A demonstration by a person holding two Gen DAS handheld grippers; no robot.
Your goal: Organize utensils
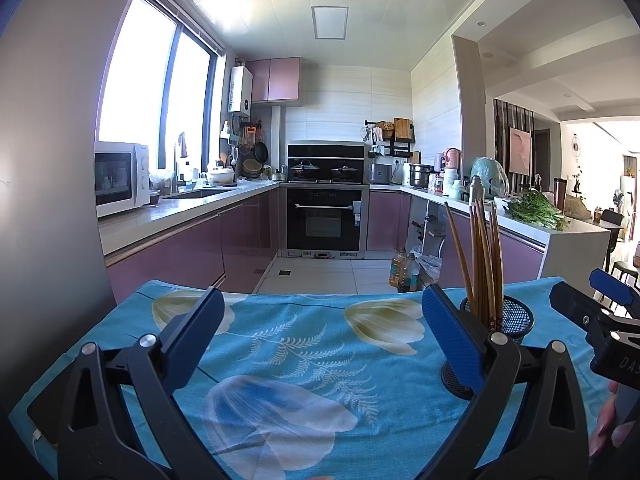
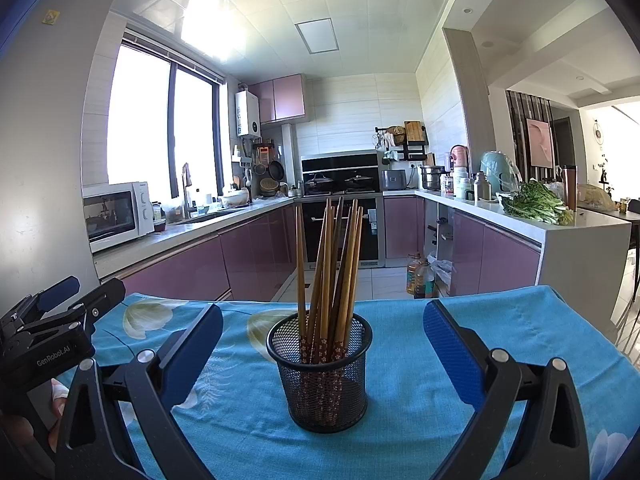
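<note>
Sunlight poured through the kitchen window [image 2: 160, 128] on the left, over the microwave [image 2: 116, 216] and the purple cabinets, and down in front a blue floral tablecloth [image 2: 500, 332] covered the work surface. And over on the left, the left gripper [image 1: 320, 336] hovered above bare cloth with its jaws spread wide and nothing between them, the printed flowers plain to see in the gap. Moving across, the black mesh holder [image 2: 320, 376] stood upright on the cloth, and the wooden chopsticks [image 2: 330, 272] were all in it, fanned out and leaning at loose angles, patterned ends down. From the right wrist view the holder sat squarely between the fingers of the right gripper [image 2: 320, 356], which was likewise wide open and touching nothing; from the left wrist view the holder stood just beyond that gripper's right finger. No loose utensil showed on the cloth, so the sorting looked close to finished. The danger here, as I judged it, was that tall, top-heavy bundle: a finger brushing the leaning sticks on the way out could tip the light holder and spill the lot. The cloth could also drag under a gripper and pull the holder with it.
</note>
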